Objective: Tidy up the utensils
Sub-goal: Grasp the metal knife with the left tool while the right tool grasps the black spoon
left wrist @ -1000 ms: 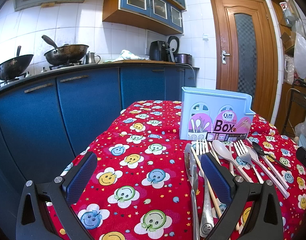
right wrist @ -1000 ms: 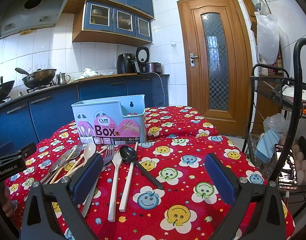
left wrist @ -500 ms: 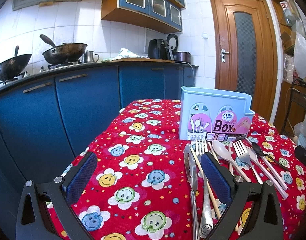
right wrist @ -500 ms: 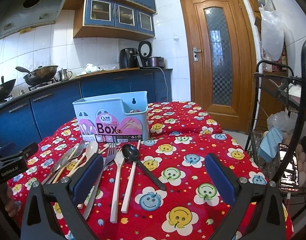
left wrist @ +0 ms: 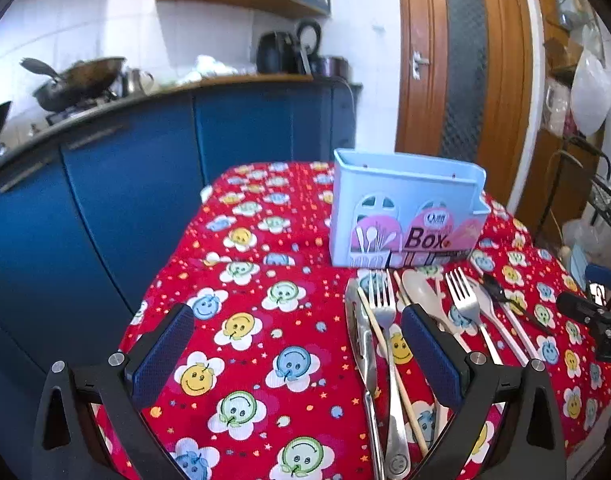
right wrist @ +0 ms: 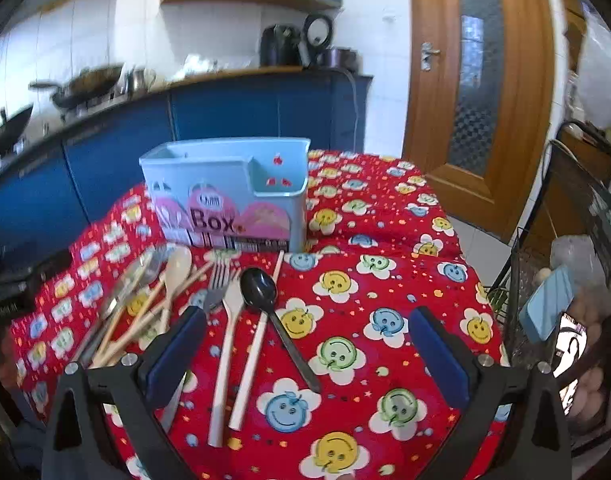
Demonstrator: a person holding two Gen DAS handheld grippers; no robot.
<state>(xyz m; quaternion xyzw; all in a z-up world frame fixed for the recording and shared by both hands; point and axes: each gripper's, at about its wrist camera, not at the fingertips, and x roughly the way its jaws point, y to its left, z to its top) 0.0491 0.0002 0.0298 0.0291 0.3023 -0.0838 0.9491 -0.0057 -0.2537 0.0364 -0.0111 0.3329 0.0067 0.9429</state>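
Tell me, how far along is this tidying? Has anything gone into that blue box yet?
Nothing looks done: what shows of the box looks empty. The black spoon, forks, knife, chopsticks and pale spoon all lie on the cloth. Nothing is in hand: left gripper and right gripper both have jaws open and empty. Every utensil remains.

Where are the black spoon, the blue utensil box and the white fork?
black spoon (right wrist: 258, 287), right wrist view, on its bowl.
blue utensil box (right wrist: 225, 184), right wrist view, on its front wall.
white fork (right wrist: 230, 312), right wrist view, below its tines.
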